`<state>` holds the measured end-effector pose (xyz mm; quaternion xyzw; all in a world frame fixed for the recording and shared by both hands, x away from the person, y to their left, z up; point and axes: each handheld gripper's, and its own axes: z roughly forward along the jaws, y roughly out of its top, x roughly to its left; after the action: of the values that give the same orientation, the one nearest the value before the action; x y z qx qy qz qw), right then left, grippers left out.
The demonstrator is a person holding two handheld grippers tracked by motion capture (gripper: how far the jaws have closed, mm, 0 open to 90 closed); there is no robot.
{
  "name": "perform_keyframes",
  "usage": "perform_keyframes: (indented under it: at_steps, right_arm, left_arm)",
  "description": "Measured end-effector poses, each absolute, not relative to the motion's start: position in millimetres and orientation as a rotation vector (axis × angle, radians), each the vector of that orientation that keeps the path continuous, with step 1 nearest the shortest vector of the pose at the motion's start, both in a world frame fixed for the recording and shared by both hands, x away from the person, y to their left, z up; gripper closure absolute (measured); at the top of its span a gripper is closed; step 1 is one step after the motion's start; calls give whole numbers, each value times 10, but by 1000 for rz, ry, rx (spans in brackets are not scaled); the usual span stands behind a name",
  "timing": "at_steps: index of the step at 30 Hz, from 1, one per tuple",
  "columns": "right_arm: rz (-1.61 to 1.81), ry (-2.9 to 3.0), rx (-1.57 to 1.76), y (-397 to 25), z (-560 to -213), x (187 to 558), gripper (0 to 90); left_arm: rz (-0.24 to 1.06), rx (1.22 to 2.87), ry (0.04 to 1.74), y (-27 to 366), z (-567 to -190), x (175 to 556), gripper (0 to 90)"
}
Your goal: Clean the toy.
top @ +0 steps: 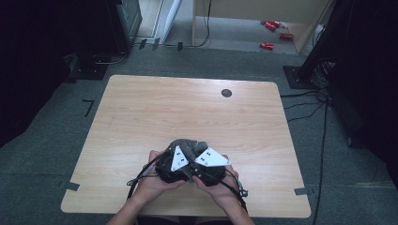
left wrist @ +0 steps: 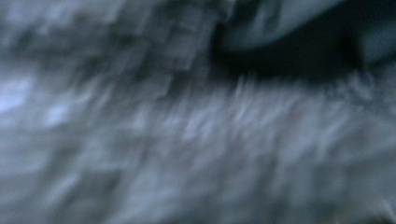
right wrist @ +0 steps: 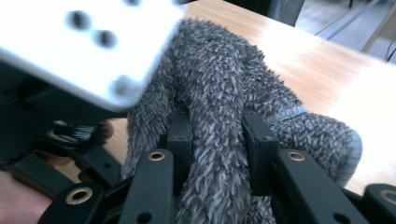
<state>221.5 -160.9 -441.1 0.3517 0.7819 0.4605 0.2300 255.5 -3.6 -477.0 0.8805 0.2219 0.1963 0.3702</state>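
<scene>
A grey fuzzy cloth item (top: 188, 144) lies bunched on the wooden table (top: 187, 108) near its front edge. Both hands hold their grippers tight against it. My right gripper (right wrist: 217, 126) is shut on a thick fold of the grey fuzzy cloth item (right wrist: 219, 84), its black jaws pressing either side. In the high view my right gripper (top: 208, 168) sits under its white plate. My left gripper (top: 174, 165) is pushed into the cloth's left side, its jaws hidden. The left gripper's white plate (right wrist: 88, 42) shows close up. Blurred grey fuzz (left wrist: 187, 140) presses against the left gripper view's camera.
A round black grommet (top: 226, 93) sits in the table's far right part. Bare tabletop (right wrist: 299, 56) stretches beyond the cloth. Cables (top: 305, 105) run on the carpet to the right, and red objects (top: 272, 33) lie on the floor behind.
</scene>
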Motion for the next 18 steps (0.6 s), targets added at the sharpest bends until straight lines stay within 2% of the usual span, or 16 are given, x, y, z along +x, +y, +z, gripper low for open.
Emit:
perform_keyframes:
  at_steps: [6,14,18]
  right_arm:
    - [1318,2112,1143,-1878,-4448,2358,700]
    - [1344,2147,994,-1687,-4420,2201,701]
    - [1365,2057,1122,-1895,-4464,2313,703]
  left_arm:
    - [469,2234,591,46,-4795,2611,349]
    - [467,2220,557,-14,-4778,2560,349]
    - [441,2204,579,71,-4783,2604,349]
